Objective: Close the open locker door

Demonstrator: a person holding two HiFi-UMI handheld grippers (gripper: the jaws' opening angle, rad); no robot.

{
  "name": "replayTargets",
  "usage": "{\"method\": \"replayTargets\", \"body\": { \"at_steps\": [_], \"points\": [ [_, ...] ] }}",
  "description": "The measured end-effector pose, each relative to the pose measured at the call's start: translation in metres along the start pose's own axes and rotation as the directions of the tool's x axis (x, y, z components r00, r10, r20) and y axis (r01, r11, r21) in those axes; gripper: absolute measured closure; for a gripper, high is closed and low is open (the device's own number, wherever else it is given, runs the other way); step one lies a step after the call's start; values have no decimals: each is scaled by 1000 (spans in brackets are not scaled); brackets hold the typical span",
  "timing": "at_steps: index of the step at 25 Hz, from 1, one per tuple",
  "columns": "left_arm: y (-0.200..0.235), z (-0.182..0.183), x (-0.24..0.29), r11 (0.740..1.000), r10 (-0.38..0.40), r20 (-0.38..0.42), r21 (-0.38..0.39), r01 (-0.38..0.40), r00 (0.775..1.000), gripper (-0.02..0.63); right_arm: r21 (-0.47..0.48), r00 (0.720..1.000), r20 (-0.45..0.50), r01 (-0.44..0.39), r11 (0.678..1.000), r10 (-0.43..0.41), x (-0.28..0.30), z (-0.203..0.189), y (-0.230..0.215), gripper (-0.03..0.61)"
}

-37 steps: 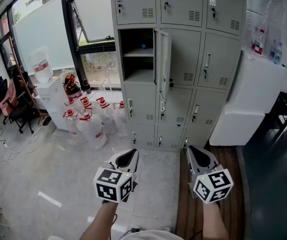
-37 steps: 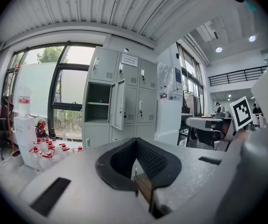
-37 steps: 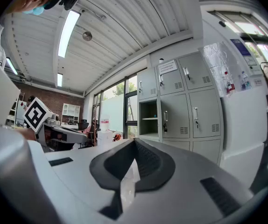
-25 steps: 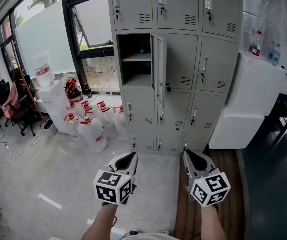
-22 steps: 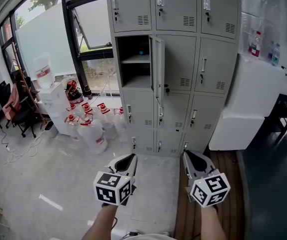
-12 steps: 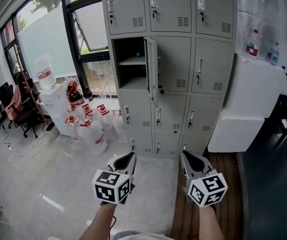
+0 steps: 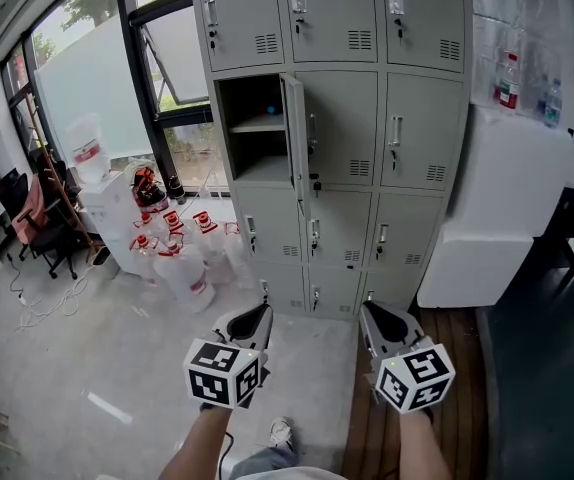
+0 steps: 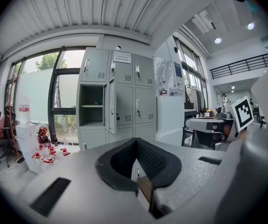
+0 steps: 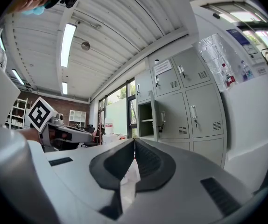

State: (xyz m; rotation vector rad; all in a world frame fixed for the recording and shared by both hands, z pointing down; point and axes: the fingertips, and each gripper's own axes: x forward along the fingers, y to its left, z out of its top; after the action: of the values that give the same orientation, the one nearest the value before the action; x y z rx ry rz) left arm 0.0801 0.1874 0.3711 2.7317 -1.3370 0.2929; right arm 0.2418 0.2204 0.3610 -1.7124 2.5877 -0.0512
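Observation:
The grey locker bank (image 7: 367, 118) stands ahead of me. One door (image 7: 292, 133) in its left column hangs open, edge-on, beside its dark compartment (image 7: 250, 128) with a shelf. My left gripper (image 7: 264, 311) and right gripper (image 7: 366, 310) are held side by side low in the head view, well short of the lockers, both shut and empty. The left gripper view shows its closed tips (image 8: 135, 140) below the open door (image 8: 109, 105). In the right gripper view, the door (image 9: 158, 118) lies just right of the shut tips (image 9: 134, 140).
Several water jugs with red caps (image 7: 180, 258) crowd the floor left of the lockers, below a large window (image 7: 77, 78). A white cabinet (image 7: 497, 208) stands to the right, and a chair (image 7: 37, 218) at far left. A wooden floor strip (image 7: 365, 438) runs under my right hand.
The lockers have slid left and grown a little in the head view as I step closer. Both grippers keep their places in the picture, still shut. A shoe now shows at the bottom.

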Motion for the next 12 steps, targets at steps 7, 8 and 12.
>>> {"method": "replayTargets", "body": {
  "at_steps": [7, 8, 12],
  "points": [
    [32, -3, 38, 1000, -7, -2, -14, 7, 1000, 607, -22, 1000, -3, -19, 1000, 19, 45, -5, -13, 572],
    [38, -3, 46, 1000, -10, -4, -16, 9, 1000, 607, -23, 1000, -6, -17, 1000, 17, 54, -6, -17, 572],
    [68, 0, 80, 1000, -13, -3, -28, 13, 1000, 607, -26, 1000, -12, -12, 1000, 12, 97, -6, -33, 572]
  ]
}}
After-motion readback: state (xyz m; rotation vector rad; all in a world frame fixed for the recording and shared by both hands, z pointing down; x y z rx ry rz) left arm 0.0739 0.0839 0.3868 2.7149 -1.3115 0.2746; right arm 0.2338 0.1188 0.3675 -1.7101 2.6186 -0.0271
